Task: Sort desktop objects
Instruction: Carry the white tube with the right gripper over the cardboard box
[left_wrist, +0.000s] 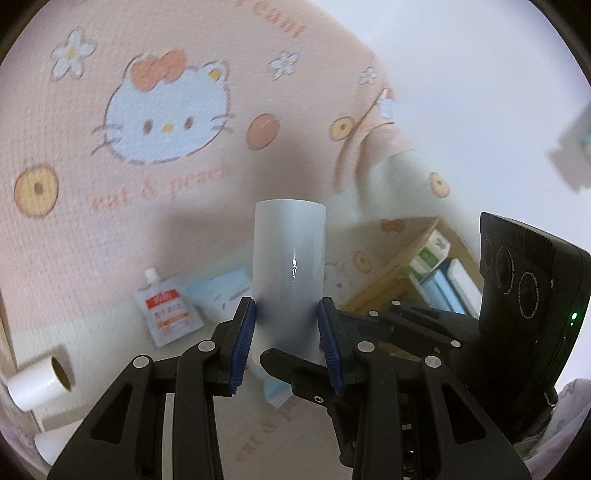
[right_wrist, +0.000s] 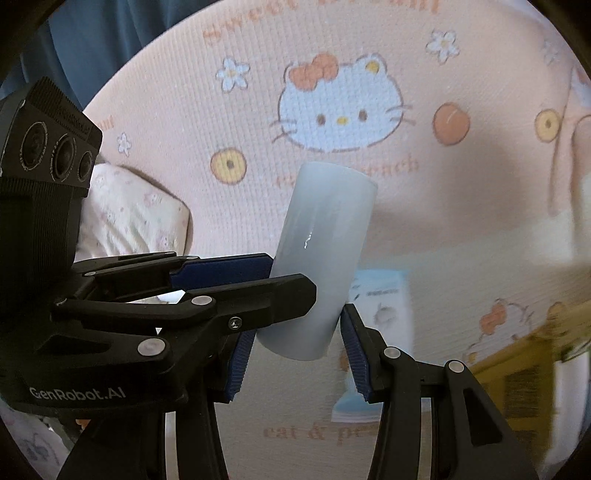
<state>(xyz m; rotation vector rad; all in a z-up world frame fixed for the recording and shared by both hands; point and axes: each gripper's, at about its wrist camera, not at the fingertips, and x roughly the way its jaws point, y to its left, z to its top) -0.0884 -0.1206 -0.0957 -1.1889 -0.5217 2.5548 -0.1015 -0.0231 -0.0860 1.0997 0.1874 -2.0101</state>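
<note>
Cylinder (left_wrist: 290, 258), frosted white and plain, is up in the air between both tools, well clear of the pink cat-print cloth (left_wrist: 110, 221) that covers the surface below

On that cloth the wooden box (left_wrist: 399, 266) already stands packed with upright cartons. I take it as the likely place for sorted things, though nothing shows that this piece belongs there. Loose items lie near it: a pale blue packet (left_wrist: 218, 291), a white spouted pouch (left_wrist: 168, 314) with a red label, and a white roll (left_wrist: 40, 380) on its side off at the edge of the left view.

The left tool (left_wrist: 286, 314) is closed to the width of the cylinder. Both blue pads (left_wrist: 245, 332) press flat on its opposite sides, low on the body, so most of its length stands out ahead of the fingers. That low grip leaves room for a second grasp, and the pose looks to me like a hand-over or a two-handed regrip.

The right tool (right_wrist: 295, 325) comes in crosswise to the left one and brackets the bottom end of the cylinder, which leans to the right in its view. Its jaws stand about as wide as the cylinder. One pad (right_wrist: 352, 350) sits just at the wall, the other is partly hidden behind a left finger, so I cannot tell whether it has taken hold or only surrounds the end
</note>
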